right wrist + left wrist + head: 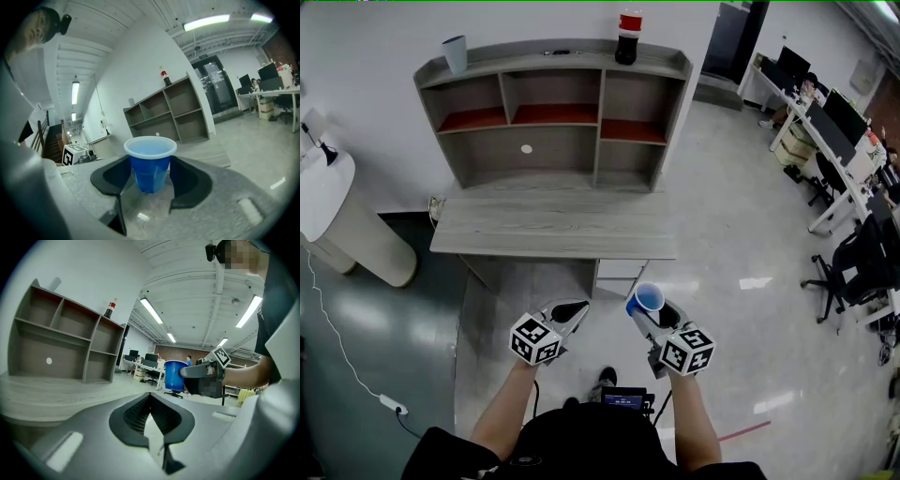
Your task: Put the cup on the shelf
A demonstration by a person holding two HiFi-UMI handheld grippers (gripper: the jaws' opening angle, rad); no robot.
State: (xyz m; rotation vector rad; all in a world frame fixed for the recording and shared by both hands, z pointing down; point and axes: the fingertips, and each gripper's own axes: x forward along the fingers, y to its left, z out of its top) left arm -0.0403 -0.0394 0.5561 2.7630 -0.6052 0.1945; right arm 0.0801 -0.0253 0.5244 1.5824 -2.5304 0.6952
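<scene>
1. Carrying step, judging by the layout: blue plastic cup [648, 299] gripped in the right gripper [654, 317], lower centre-right of the head view, above bare floor and not yet at the furniture.
2. Seen in the right gripper view as upright, pale rim uppermost, pinched low on its wall between the two dark pads, one on each side. Wide-set jaws, closed firmly on the cup.
3. Left gripper [567, 313], lower centre-left of the head view: narrow, tips drawn together, nothing between them. Idle, by the look of it.
4. Goal well apart from the cup: grey wooden shelf unit [553, 112] at upper centre, standing on a grey desk [553, 230] against the white wall. Open compartments throughout, several with red floors.
5. Already on the top board: a grey cup [455, 53] at the upper left and a dark soda bottle [629, 36] with a red label at upper centre-right.
6. Small pale disc on the back panel of the wide lower compartment, possibly a cable-hole cover; too small to tell.
7. Next move, as a judgement: carry the cup towards the top of the frame, clear the desk's front edge, then raise it to a free board.
8. Calls for keeping the cup level, lowering until the base sits flat, and spreading the jaws only then. No compartment named in the task, so any open spot away from the bottle and the grey cup should serve.
</scene>
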